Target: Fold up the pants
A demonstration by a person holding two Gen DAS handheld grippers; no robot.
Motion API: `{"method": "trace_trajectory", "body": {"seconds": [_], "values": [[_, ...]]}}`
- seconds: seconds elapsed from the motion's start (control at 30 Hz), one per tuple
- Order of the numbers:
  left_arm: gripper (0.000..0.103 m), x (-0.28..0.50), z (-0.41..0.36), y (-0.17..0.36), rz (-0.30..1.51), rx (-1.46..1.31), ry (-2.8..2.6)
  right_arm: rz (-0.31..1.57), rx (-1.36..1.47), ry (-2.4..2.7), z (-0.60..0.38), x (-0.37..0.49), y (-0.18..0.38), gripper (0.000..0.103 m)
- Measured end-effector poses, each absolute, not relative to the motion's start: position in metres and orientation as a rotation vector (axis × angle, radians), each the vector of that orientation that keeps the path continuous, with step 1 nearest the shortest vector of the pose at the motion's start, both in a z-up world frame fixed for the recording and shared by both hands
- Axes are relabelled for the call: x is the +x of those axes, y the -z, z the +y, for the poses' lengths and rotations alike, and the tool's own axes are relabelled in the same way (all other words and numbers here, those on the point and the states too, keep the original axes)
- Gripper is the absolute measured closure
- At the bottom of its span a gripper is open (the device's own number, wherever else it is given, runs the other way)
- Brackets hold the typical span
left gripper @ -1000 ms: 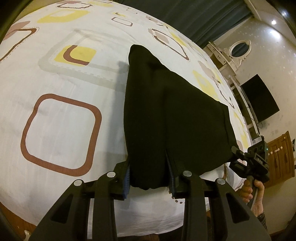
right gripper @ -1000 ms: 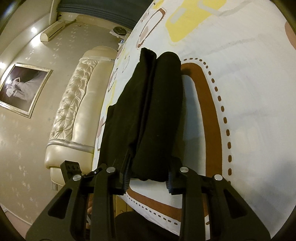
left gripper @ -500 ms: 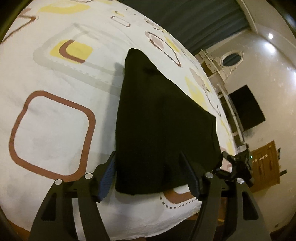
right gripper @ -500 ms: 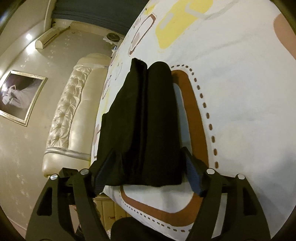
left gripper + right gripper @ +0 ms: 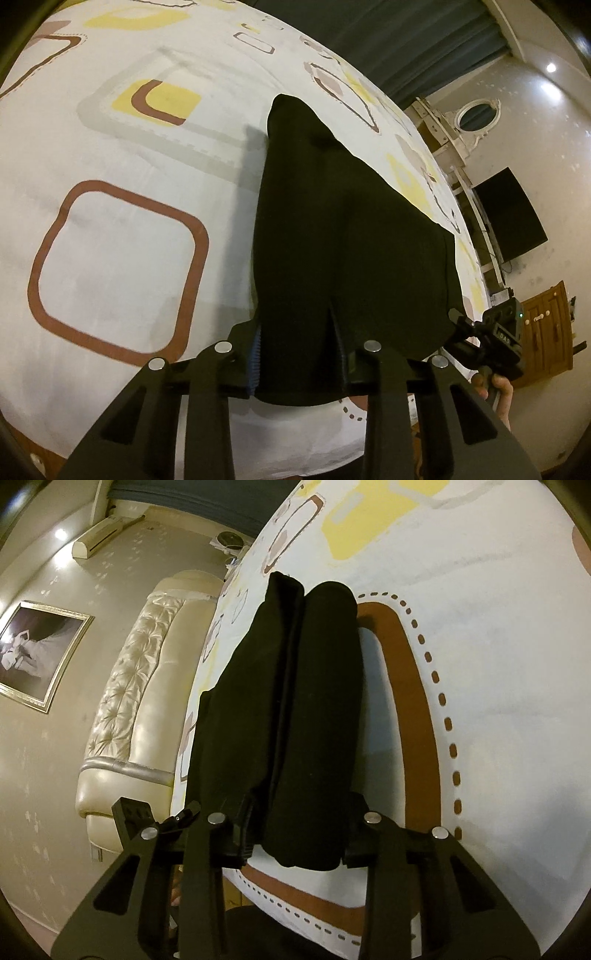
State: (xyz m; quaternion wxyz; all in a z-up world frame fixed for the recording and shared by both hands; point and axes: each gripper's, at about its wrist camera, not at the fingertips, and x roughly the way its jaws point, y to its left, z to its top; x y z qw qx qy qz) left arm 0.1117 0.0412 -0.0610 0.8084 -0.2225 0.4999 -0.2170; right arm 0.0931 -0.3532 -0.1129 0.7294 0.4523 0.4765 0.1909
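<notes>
Both my grippers clamp the near edge of the black pants [image 5: 343, 236], folded on the patterned bedspread [image 5: 122, 236].

Left view: my left gripper [image 5: 297, 360] pinches fabric, the right gripper [image 5: 491, 343] at the pants' far corner. Right view adds the headboard [image 5: 136, 701]; my right gripper [image 5: 299, 843] grips a rolled fold.

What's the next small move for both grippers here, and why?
Probably lift both ends together and carry them forward to fold the pants over. The left gripper and right gripper each look shut on the near edge of the black cloth, which lies flat on the bedsheet.
</notes>
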Motion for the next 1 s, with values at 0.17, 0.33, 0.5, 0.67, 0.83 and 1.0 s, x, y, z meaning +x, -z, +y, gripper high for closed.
{"method": "trace_trajectory", "body": {"seconds": [0.17, 0.33, 0.5, 0.67, 0.83, 1.0], "values": [[0.072, 0.103, 0.042, 0.059, 1.076, -0.449, 0.478, 1.052, 1.003, -0.428, -0.354, 0.086, 0.113, 0.07], [0.072, 0.099, 0.045, 0.06, 1.077, -0.445, 0.477, 1.05, 1.008, -0.433, -0.354, 0.082, 0.113, 0.07], [0.071, 0.103, 0.044, 0.06, 1.068, -0.414, 0.474, 1.048, 1.021, -0.434, -0.353, 0.082, 0.117, 0.07], [0.071, 0.105, 0.044, 0.06, 1.068, -0.413, 0.473, 1.046, 1.034, -0.437, -0.355, 0.081, 0.122, 0.07], [0.071, 0.105, 0.044, 0.06, 1.068, -0.416, 0.475, 1.042, 1.047, -0.443, -0.355, 0.081, 0.125, 0.07], [0.07, 0.106, 0.043, 0.062, 1.068, -0.411, 0.476, 1.039, 1.067, -0.455, -0.357, 0.079, 0.128, 0.069]]}}
